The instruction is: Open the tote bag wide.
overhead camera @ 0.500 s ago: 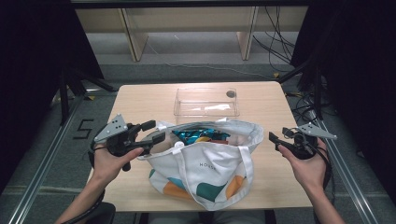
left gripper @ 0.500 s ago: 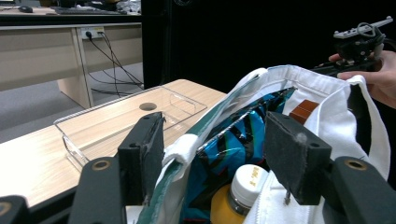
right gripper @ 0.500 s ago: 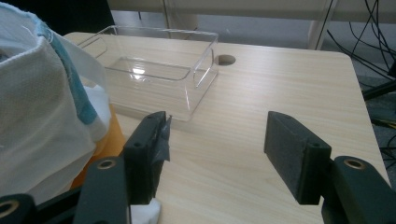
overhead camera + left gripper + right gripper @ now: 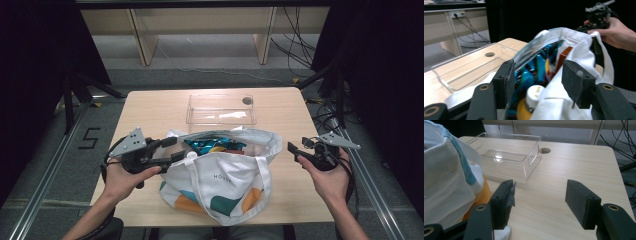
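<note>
- Left gripper (image 4: 172, 148) sits at the left rim of the tote bag (image 4: 225, 170), black jaws spread apart. From the left gripper view the bag's rim runs up between the foam pads (image 4: 576, 83), but they aren't squeezing it, so it's released.
- Tote bag is soft white canvas with teal and orange blobs printed on it and small lettering on the front. It stands slouched in the middle of the surface (image 4: 150, 107), mouth open, one handle loop hanging down the front.
- Inside the bag: a shiny crinkly teal packet (image 4: 207, 145), something flat and orange-brown (image 4: 566, 53) next to it, and down by the left gripper a yellow bottle with a white cap (image 4: 534, 96).
- Behind the bag there's a clear plastic tray (image 4: 221, 120), rectangular with rounded corners, nothing in it that I can see. It's just beyond the bag on the pale wood-grain surface, with a round hole (image 4: 247, 100) in the wood next to its far right corner.
- Right gripper (image 4: 294, 149) hangs off the bag's right side, close but not touching. Its jaws are wide apart with just bare wood between them in the right gripper view, so released too.
</note>
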Available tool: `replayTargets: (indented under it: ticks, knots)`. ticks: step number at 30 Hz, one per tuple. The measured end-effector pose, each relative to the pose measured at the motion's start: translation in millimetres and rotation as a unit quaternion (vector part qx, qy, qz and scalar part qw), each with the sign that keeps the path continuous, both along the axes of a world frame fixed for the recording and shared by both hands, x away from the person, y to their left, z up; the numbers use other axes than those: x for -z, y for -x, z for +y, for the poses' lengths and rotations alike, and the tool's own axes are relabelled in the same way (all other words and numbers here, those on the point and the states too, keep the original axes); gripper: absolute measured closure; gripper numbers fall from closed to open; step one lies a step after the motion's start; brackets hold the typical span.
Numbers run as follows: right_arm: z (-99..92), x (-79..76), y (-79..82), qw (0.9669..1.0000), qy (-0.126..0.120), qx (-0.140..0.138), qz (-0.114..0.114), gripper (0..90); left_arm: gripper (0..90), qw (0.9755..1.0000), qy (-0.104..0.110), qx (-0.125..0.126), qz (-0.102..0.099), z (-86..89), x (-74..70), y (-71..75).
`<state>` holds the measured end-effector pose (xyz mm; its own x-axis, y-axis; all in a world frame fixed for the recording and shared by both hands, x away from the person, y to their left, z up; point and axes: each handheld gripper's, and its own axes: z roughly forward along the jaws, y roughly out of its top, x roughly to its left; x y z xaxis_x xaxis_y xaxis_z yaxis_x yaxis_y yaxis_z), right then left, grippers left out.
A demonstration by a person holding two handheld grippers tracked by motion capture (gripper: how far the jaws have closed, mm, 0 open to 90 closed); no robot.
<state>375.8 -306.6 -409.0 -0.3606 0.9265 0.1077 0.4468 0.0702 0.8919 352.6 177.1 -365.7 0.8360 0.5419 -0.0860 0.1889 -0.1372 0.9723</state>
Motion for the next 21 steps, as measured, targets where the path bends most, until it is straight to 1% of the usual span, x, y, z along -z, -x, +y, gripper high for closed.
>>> replayTargets:
  ticks: [3,4,5,7,8,9,11,13,14,15,18,19,20,21]
  knots:
    - [0.1,-1.0,0.2,1.0000,0.002,0.000,-0.002,40.5,44.4,0.9998,-0.010,0.019,-0.005,-7.8,-1.2,2.3]
    - [2.3,-1.3,1.5,0.9999,-0.011,0.003,0.006,40.5,44.6,0.9995,-0.016,0.026,-0.006,-10.7,-1.8,3.1]
    - [2.8,-1.4,1.7,0.9999,-0.012,0.004,0.007,40.5,45.0,0.9994,-0.014,0.031,-0.005,-12.9,-1.6,3.3]
    - [3.2,-1.4,2.1,0.9998,-0.014,0.002,0.011,40.5,45.7,0.9988,-0.020,0.044,-0.008,-18.9,-2.0,3.0]
    - [2.2,-1.1,2.1,0.9999,-0.007,0.002,0.010,40.5,46.6,0.9986,-0.026,0.046,-0.007,-20.7,-2.7,3.1]
    - [0.6,-0.7,0.3,1.0000,0.003,-0.003,0.001,40.5,47.9,0.9984,-0.028,0.049,-0.007,-22.5,-2.5,3.0]
    - [0.5,-0.6,0.2,1.0000,-0.002,-0.002,0.004,40.4,49.5,0.9981,-0.027,0.054,-0.005,-26.5,-2.0,2.4]
    - [0.4,-0.4,0.0,1.0000,-0.002,-0.006,0.003,40.4,50.5,0.9980,-0.023,0.058,-0.002,-30.4,-1.1,1.0]
    - [0.2,-0.1,-0.2,1.0000,0.001,-0.006,0.001,40.4,50.8,0.9979,-0.026,0.059,-0.001,-32.6,-0.7,0.2]
    - [0.2,-0.5,0.1,1.0000,0.000,-0.002,0.004,40.4,51.1,0.9975,-0.034,0.062,-0.003,-35.1,-0.4,-1.1]
    - [0.0,-0.5,0.0,1.0000,0.000,-0.003,0.004,40.4,51.9,0.9965,-0.046,0.070,-0.006,-41.8,1.2,-4.1]
    - [0.3,-0.6,0.5,1.0000,-0.003,0.000,0.006,40.4,52.7,0.9952,-0.061,0.076,-0.009,-46.5,1.7,-5.7]
    - [0.9,-0.1,0.4,0.9999,-0.008,0.001,0.006,40.4,53.3,0.9952,-0.061,0.076,-0.009,-46.5,1.7,-5.7]
    - [0.9,-0.1,0.4,0.9999,-0.008,0.001,0.006,40.4,53.3,0.9947,-0.066,0.079,-0.012,-49.3,1.8,-6.3]
